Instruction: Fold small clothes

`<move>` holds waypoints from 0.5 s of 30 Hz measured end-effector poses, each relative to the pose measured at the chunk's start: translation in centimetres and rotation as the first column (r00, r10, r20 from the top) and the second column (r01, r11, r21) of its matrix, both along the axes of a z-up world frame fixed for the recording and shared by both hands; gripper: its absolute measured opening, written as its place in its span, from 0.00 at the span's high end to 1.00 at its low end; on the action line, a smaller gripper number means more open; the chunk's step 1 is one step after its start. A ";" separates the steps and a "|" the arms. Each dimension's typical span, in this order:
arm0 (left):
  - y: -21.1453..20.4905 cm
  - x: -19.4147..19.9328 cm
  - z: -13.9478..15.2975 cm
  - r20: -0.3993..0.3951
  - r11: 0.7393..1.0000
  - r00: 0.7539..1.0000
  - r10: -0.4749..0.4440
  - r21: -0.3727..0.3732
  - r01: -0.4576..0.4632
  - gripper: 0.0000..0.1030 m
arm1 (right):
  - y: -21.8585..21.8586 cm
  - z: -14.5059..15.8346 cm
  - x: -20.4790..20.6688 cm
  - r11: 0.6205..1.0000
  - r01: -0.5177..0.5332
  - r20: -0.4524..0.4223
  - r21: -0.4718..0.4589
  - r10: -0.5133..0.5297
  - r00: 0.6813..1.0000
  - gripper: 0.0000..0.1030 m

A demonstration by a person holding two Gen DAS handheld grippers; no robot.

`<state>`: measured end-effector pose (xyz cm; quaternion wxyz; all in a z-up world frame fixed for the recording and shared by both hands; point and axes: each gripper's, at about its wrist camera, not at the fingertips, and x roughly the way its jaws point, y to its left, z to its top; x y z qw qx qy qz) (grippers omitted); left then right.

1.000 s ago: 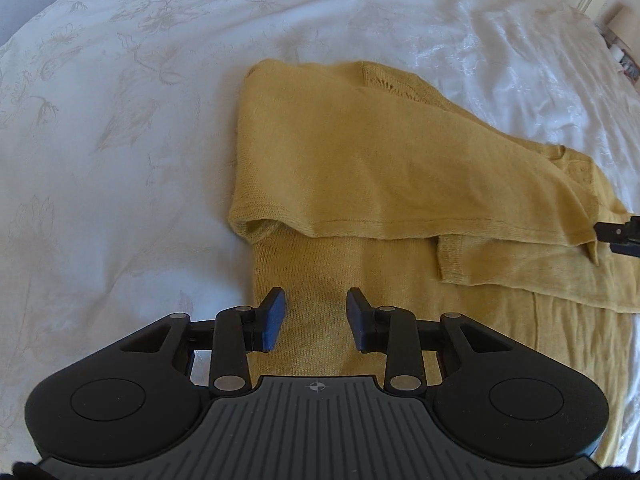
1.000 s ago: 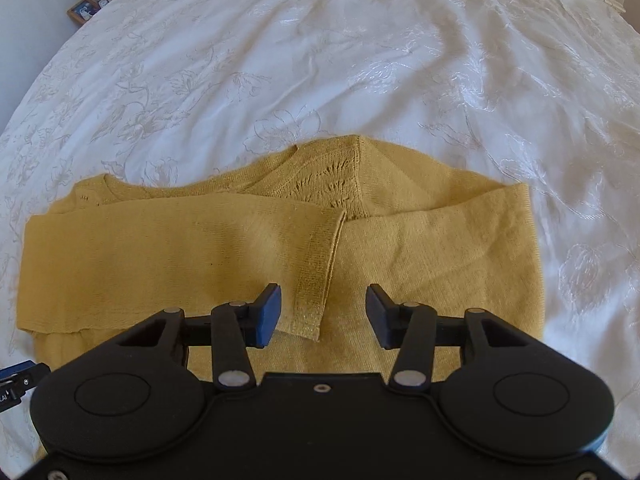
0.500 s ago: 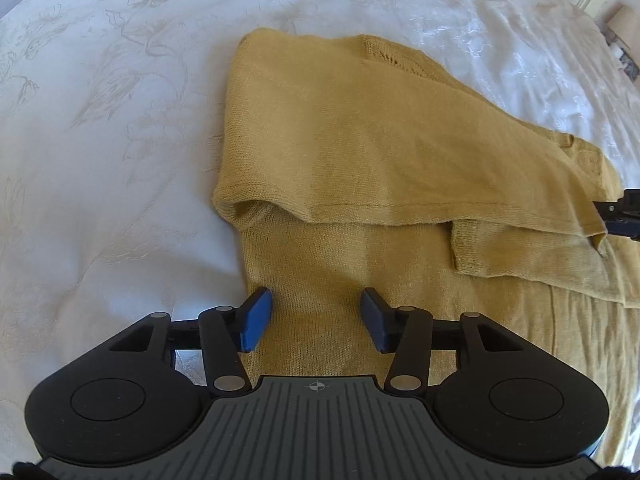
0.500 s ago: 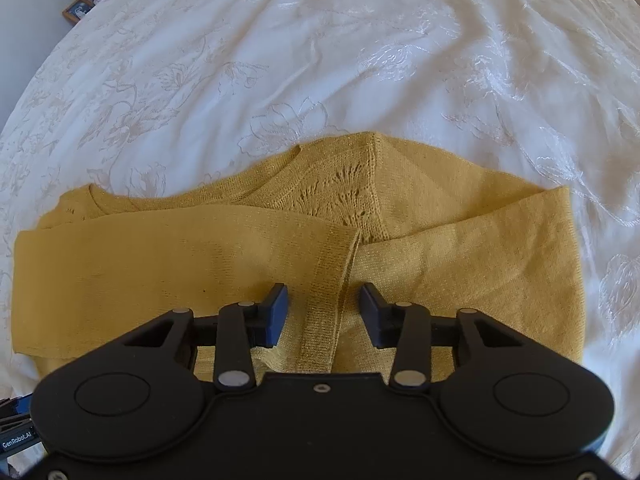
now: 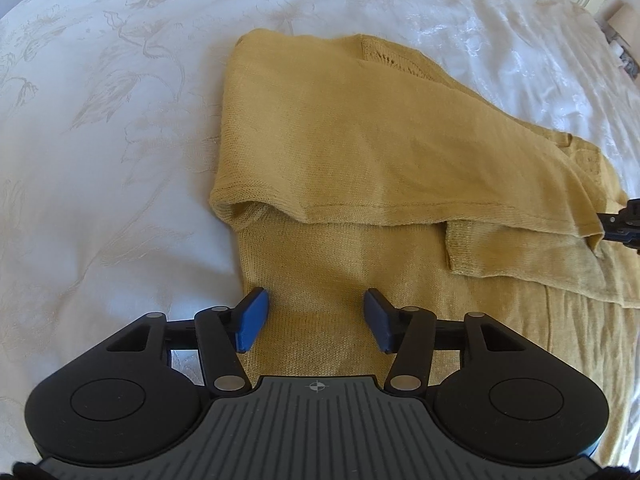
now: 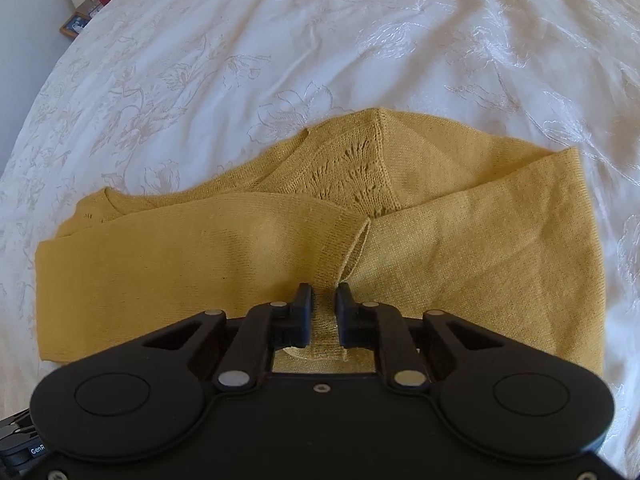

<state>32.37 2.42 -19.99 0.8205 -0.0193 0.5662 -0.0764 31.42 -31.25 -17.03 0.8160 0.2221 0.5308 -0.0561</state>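
A: Item: mustard knit sweater (image 6: pixel 460 248), lying on our white embroidered bedspread (image 6: pixel 280 40), sleeves folded across the body. Risks?

B: We judge the ribbed cuff (image 6: pixel 326 320) could slip free if lifted fast; the grip takes only a thin bit of its edge. The crossed sleeves may also drag askew.

A: Tools?

B: Right gripper (image 6: pixel 323 300): jaws just closed, clamped on that cuff directly ahead. Left gripper (image 5: pixel 314 312): jaws just widened, standing apart over the sweater's side edge, fabric beneath and between them, nothing pinched.

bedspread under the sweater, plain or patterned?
Patterned: the white bedspread carries a tone-on-tone floral embroidery. Clearest in the right wrist view.
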 end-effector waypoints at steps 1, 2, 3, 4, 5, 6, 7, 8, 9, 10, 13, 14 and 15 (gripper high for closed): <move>0.1 -0.3 0.3 0.008 1.000 1.000 0.011 -0.018 -0.011 0.50 | -0.1 0.0 0.0 1.000 -0.002 0.001 0.006 0.002 1.000 0.80; 0.1 -0.5 0.5 0.011 0.999 1.000 0.017 -0.029 -0.016 0.50 | -0.1 0.1 0.0 1.000 -0.008 0.005 0.009 0.008 1.000 0.83; 0.1 -0.8 0.7 0.012 0.999 1.000 0.020 -0.035 -0.019 0.50 | -0.1 0.2 0.0 1.000 -0.018 0.010 0.008 0.018 1.000 0.86; 0.0 -1.0 0.8 0.012 0.999 1.000 0.019 -0.036 -0.019 0.50 | 0.0 0.3 0.0 1.000 -0.030 0.013 0.005 0.029 0.999 0.87; -0.1 -1.3 0.8 0.012 0.999 1.000 0.017 -0.039 -0.016 0.50 | 0.1 0.4 0.0 0.999 -0.036 0.015 0.003 0.036 0.999 0.88; -0.3 -1.5 0.9 0.011 0.999 1.000 0.013 -0.042 -0.012 0.50 | 0.2 0.7 0.0 0.999 -0.041 0.023 0.005 0.041 0.999 0.88; -0.5 -1.8 1.1 0.013 0.999 1.000 0.007 -0.050 -0.006 0.50 | 0.2 1.0 0.0 0.999 -0.044 0.034 0.015 0.043 0.998 0.88; -0.8 -2.1 1.3 0.018 0.998 1.000 -0.001 -0.062 0.002 0.50 | 0.2 1.4 -0.1 0.999 -0.047 0.045 0.023 0.046 0.998 0.88; -1.0 -2.3 1.5 0.025 0.997 1.000 -0.010 -0.073 0.012 0.50 | 0.2 1.8 -0.1 0.998 -0.051 0.055 0.027 0.049 0.997 0.88; -1.4 -2.5 1.7 0.034 0.996 0.999 -0.020 -0.082 0.023 0.50 | 0.3 2.2 -0.1 0.998 -0.056 0.065 0.028 0.054 0.996 0.88; -2.3 -2.7 2.1 0.042 0.992 0.998 -0.045 -0.114 0.050 0.50 | 0.5 3.7 0.1 0.997 -0.075 0.099 0.036 0.071 0.993 0.88; -2.6 -2.7 2.1 0.041 0.991 0.998 -0.049 -0.126 0.054 0.50 | 0.6 4.4 0.2 0.996 -0.081 0.118 0.039 0.076 0.990 0.88; -3.0 -2.6 2.2 0.040 0.989 0.998 -0.053 -0.139 0.058 0.50 | 0.6 5.2 0.4 0.995 -0.087 0.141 0.045 0.080 0.987 0.88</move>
